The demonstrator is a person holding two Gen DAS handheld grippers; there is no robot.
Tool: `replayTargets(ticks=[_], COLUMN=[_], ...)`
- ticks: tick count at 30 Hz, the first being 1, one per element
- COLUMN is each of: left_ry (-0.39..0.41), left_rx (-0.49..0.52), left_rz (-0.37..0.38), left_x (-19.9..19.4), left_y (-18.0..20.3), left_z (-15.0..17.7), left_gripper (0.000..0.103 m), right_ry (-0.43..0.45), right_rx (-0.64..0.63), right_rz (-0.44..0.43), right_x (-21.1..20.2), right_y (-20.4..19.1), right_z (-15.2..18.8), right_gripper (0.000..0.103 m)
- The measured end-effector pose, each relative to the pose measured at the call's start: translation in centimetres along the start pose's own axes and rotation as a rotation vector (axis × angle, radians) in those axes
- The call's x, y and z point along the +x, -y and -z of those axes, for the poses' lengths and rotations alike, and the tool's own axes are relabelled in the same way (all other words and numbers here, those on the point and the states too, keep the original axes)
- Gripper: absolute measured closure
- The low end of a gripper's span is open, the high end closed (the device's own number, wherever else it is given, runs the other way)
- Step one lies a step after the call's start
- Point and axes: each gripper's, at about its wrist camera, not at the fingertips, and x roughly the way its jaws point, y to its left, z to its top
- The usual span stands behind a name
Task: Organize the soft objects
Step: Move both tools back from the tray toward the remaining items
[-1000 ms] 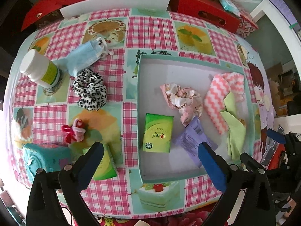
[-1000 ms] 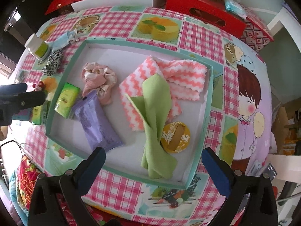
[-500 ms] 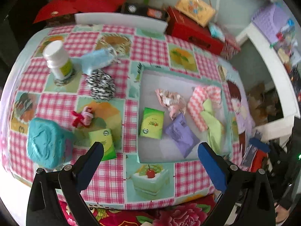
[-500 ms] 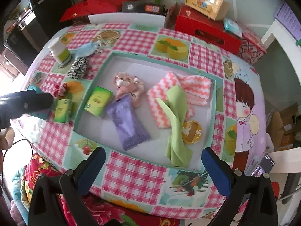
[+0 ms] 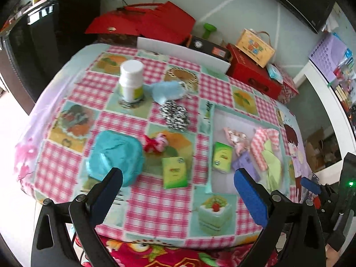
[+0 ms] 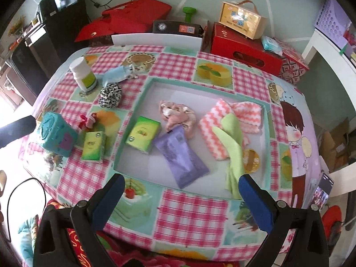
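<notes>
Left gripper [image 5: 175, 184]: I see its jaws spread wide and empty, hanging above the near edge of the table.
Right gripper [image 6: 181, 191]: released too, nothing between its blue pads [image 6: 255, 202], above the near rim of the tray.
Tray [image 6: 142, 93]: a shallow box with teal walls on the checked tablecloth [image 6: 191, 213].
In the tray: I count a green tissue pack [image 6: 143, 134], a purple pouch [image 6: 181, 155] touching it, a crumpled pink scrunchie [image 6: 178, 115], a pink zigzag cloth [image 6: 231, 120] with a green cloth [image 6: 233, 146] lying over it, and a round gold tin [image 6: 251, 160] beside that.
Outside, left of the tray: a second tissue pack [image 5: 174, 172], a red-and-pink hair tie [image 5: 154, 143], a black-and-white scrunchie [image 5: 175, 115], a light blue mask [image 5: 168, 90], a teal box [image 5: 114, 155].
White bottle [image 5: 131, 80]: upright, near the mask.
</notes>
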Motion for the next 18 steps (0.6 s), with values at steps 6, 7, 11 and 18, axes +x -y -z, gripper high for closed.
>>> replayTargets(ticks=[6,7,11,18], left_ry=[0.016,0.02,0.029,0.037], left_rx=[0.0,0.005,0.004,-0.012], left_rz=[-0.002,-0.008,-0.02,-0.037], left_x=[-0.4,-0.4,-0.3,0.2], left_y=[-1.7,-2.0,-2.7,-4.0], left_z=[0.2,0.3,0.1,-0.5], left_gripper=[0.003,0.003,0.003,0.003], right_ry=[0.034,0.044,0.074,0.072], right_rx=[-0.036,-0.04,-0.054,-0.065], right_rz=[0.024,0.021,0.008,-0.021], right_x=[-0.1,-0.1,-0.1,0.9], right_y=[-2.5,-2.9,-4.2,-5.5], right_z=[-0.3,-0.4,-0.8,-1.4], right_gripper=[0.0,0.0,0.0,0.0])
